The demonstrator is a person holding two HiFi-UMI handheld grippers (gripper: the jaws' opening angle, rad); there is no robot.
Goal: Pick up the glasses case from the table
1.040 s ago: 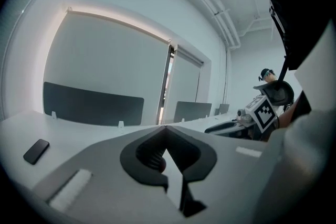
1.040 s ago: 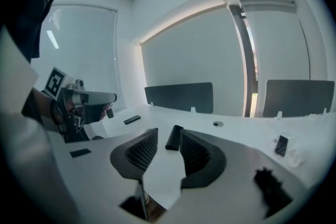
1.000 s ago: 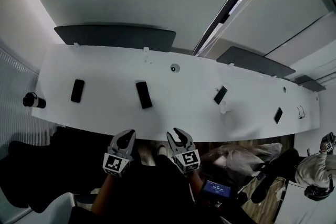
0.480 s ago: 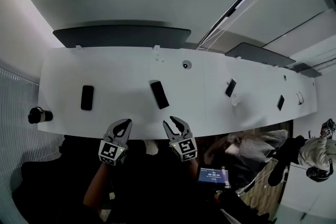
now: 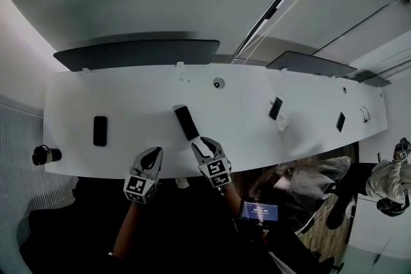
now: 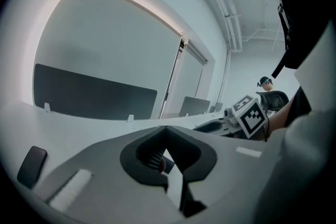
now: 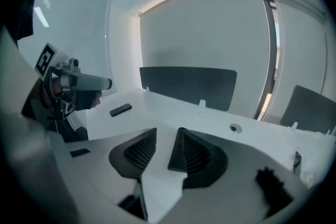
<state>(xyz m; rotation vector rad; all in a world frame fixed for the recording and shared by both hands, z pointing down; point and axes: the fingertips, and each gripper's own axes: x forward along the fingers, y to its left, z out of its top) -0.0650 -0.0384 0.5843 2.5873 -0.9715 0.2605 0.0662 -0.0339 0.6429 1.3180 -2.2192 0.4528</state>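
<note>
The glasses case (image 5: 187, 122) is the dark flat thing lying on the white table (image 5: 128, 93), a little way in from the near edge. The right gripper (image 5: 205, 145) hangs just beside its near end. Its jaws have just started to part and show only a thin gap, with nothing between them. I think they must open much wider, come down over the case's narrow sides, then squeeze and lift straight up. The left gripper (image 5: 152, 153) waits further left, jaws pressed together, holding nothing.
</note>
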